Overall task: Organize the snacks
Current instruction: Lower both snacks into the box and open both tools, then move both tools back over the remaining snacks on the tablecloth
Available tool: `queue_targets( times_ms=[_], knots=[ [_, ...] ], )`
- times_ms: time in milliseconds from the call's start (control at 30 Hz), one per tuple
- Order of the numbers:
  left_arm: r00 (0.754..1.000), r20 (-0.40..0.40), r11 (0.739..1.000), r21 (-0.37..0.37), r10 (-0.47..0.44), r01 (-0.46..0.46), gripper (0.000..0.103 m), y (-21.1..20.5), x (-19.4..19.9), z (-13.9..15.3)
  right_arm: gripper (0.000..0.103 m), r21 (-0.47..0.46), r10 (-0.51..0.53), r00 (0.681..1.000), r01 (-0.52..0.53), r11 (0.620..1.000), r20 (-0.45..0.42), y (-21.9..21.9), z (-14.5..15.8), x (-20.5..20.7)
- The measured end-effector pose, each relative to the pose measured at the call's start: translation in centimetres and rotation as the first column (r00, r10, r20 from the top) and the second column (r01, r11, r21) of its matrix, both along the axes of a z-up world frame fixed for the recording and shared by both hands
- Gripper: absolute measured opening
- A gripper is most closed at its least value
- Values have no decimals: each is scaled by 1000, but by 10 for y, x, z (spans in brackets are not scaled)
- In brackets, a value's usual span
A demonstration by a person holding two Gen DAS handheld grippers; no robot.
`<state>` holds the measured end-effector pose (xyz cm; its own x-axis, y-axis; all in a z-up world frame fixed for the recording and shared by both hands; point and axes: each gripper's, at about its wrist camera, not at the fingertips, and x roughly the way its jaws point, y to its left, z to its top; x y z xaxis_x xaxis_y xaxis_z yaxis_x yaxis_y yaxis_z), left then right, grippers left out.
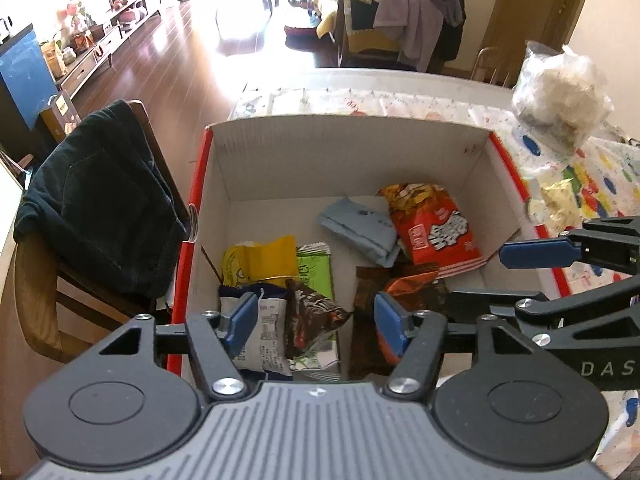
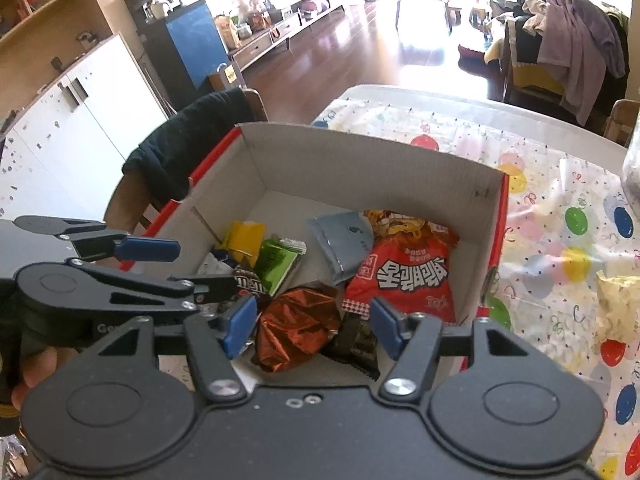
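A cardboard box [image 1: 340,160], red outside and white inside, stands on the table and holds several snack packs. Among them are a red bag with Korean print [image 1: 436,232] [image 2: 404,276], a grey-blue pouch [image 1: 360,228] [image 2: 340,240], a yellow pack [image 1: 260,260], a green pack [image 1: 316,272] and a copper foil bag [image 2: 296,328]. My left gripper [image 1: 316,320] hovers open over the box's near left part, above a dark brown packet [image 1: 316,316], not touching it. My right gripper [image 2: 314,322] hangs open above the copper foil bag, pads clear of it. Each gripper shows at the edge of the other's view.
A chair with a dark garment [image 1: 104,208] stands left of the box. On the balloon-print tablecloth [image 2: 560,240], a clear plastic bag of white stuff [image 1: 560,92] sits at the far right and a crumpled yellow wrapper [image 2: 620,304] lies right of the box.
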<state>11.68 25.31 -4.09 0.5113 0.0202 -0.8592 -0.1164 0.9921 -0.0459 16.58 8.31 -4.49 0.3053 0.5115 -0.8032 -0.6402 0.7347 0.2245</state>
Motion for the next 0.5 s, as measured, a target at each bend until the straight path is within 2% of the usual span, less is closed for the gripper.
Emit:
queue_targets(
  times_ms=[100,200,333,433,500],
  knots=[
    [1000,23,1000,3,-2,2,64,-5,-5,10,69,21,-3,1000,3,1000,12,-6,9,-5],
    [999,50,1000,-6,-8,9,64,-10,-11,19,71,41,2,1000,-4,999,30,-15,19,-11],
    [997,82,1000,-3,-13,13,72,-19,-19,31,71,66,0,999,-3,998,46,-28,31,-18],
    [995,101,1000,-1,-20,20,74,-26,-24,39,81,96,-6,998,1,995,59,-43,39,-22],
    [994,111,1000,0,-22,22,76,-32,-27,43,81,112,-11,998,3,994,68,-52,44,-25]
  ],
)
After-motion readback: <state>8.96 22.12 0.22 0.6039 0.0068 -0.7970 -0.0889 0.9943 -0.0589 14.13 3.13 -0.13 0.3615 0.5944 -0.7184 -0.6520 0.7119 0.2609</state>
